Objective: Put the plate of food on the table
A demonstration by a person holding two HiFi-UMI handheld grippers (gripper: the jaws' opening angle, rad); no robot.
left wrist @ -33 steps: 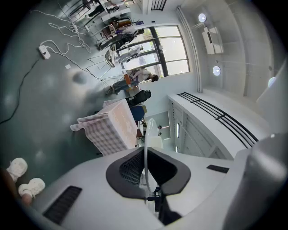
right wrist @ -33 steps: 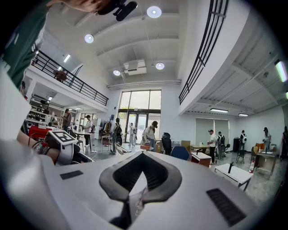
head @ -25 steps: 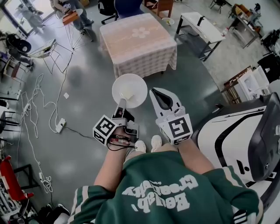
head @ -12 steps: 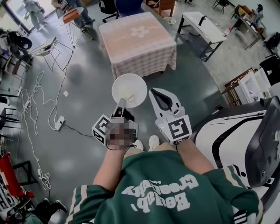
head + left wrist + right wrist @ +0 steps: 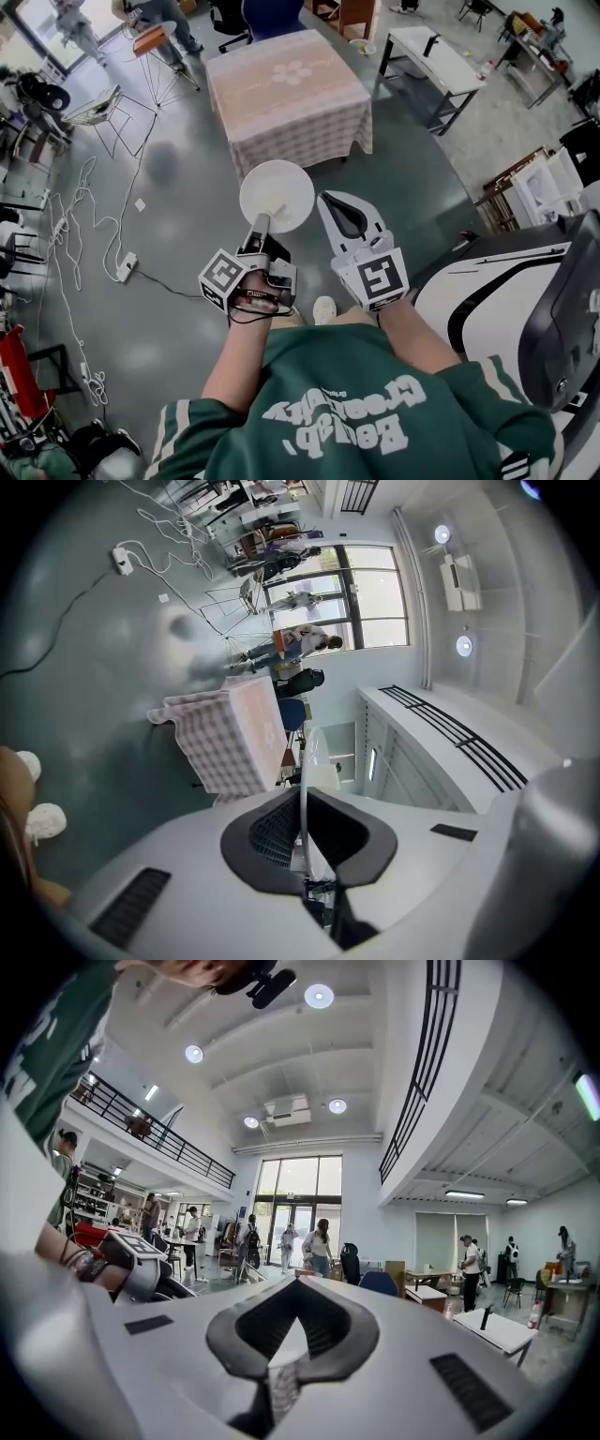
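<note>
Clamping the near rim of the plate (image 5: pixel 277 195), the left tongs (image 5: pixel 260 225) are closed almost fully on that thin edge. The left gripper view shows the rim edge-on between the two jaws. Gripping at one side appears to keep the plate roughly level and out in front, so that the small pale food (image 5: pixel 273 207) rests in place. The right tongs (image 5: pixel 330 197) are closed and empty, held just beside the plate's right edge, probably as a guard rather than a support. The plate hangs above the grey floor (image 5: pixel 178 169), well apart from the counter (image 5: pixel 253 103), which stands ahead under a checked cloth. Beyond lie loose cables (image 5: pixel 80 220) at left and a white desk (image 5: pixel 441 61) at right, with people (image 5: pixel 164 19) near the windows.
</note>
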